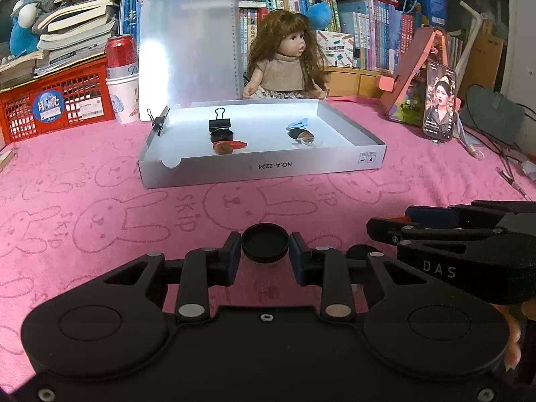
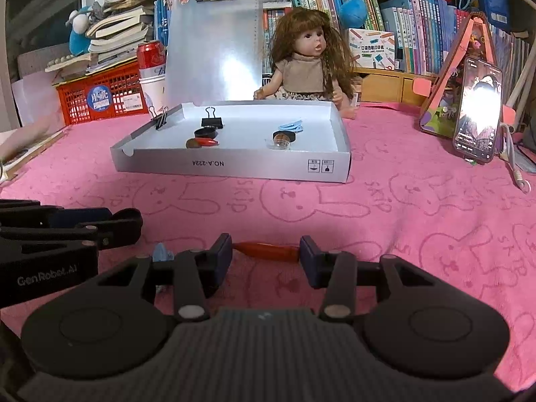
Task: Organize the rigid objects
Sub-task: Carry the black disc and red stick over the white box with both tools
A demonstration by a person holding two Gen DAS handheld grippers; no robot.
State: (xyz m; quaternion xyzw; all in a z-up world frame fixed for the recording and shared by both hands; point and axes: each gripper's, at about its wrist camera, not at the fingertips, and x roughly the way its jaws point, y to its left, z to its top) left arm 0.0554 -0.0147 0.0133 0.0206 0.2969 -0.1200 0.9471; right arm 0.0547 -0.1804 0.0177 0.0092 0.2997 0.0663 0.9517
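Observation:
My left gripper [image 1: 265, 247] is shut on a round black cap [image 1: 265, 241] low over the pink cloth. My right gripper [image 2: 265, 251] is shut endwise on a red pointed piece [image 2: 266, 249], just right of the left gripper. A small blue piece [image 2: 161, 253] lies on the cloth beside the right gripper's left finger. Ahead stands the shallow white box [image 1: 261, 167], also in the right wrist view [image 2: 234, 167]. It holds a black binder clip [image 1: 220, 122], a black cap, a red piece [image 1: 234, 143], a brown disc, a blue piece [image 1: 299, 123] and a clear piece.
A second binder clip [image 1: 158, 121] grips the box's left wall. A doll [image 1: 284, 57], a clear clipboard [image 1: 187, 47], a red crate [image 1: 57, 100], a cup with a can and a phone [image 1: 439, 105] on a stand lie behind and beside the box.

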